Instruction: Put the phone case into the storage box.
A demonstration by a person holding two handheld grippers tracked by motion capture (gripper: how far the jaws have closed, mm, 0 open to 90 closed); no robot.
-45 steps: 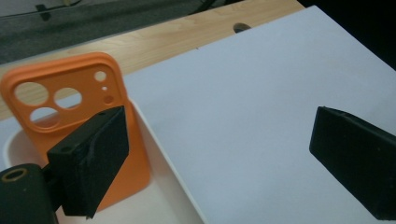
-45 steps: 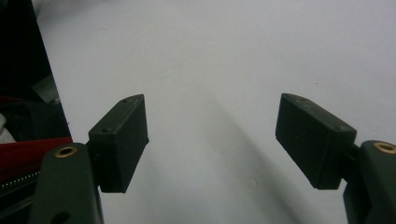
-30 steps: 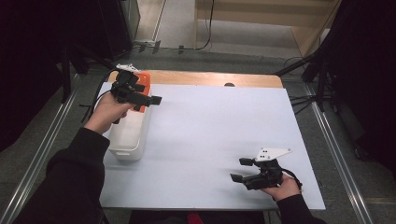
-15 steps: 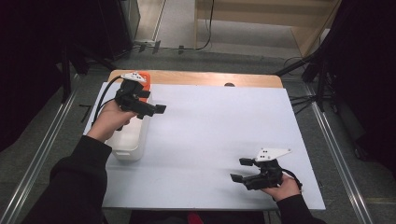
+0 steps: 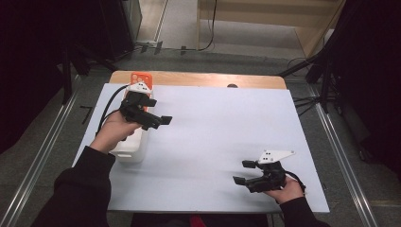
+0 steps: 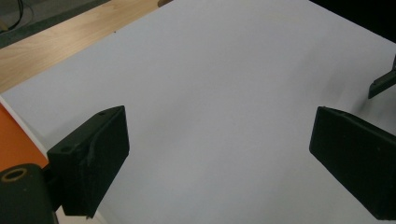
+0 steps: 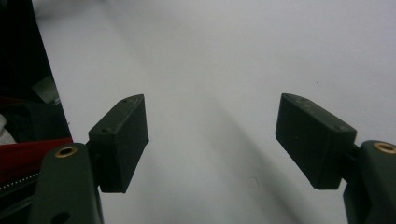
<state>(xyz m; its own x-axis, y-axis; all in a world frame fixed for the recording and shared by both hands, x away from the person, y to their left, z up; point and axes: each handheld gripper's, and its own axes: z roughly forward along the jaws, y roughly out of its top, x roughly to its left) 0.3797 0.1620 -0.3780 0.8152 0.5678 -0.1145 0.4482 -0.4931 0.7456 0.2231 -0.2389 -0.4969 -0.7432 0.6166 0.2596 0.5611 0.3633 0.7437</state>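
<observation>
My left gripper (image 5: 158, 112) hangs open over the left part of the white table (image 5: 217, 123), just right of a white bin (image 5: 131, 150). Nothing is between its fingers (image 6: 93, 154); in the left gripper view (image 6: 219, 126) there is bare white table ahead. An orange item (image 5: 141, 77) lies at the bin's far end, and an orange patch (image 6: 14, 140) shows at the left edge of the left gripper view. My right gripper (image 5: 242, 172) rests low near the table's front right, open and empty (image 7: 212, 107).
A wooden strip (image 5: 203, 79) borders the table's far edge. Metal rails (image 5: 45, 151) run along both sides on the floor. Past the table's near edge there is dark space and something red (image 7: 28, 156). The tip of the right gripper (image 6: 384, 81) shows far off.
My left gripper has moved from above the bin's orange end toward the right and nearer, out over the table. The right gripper has stayed in place.
</observation>
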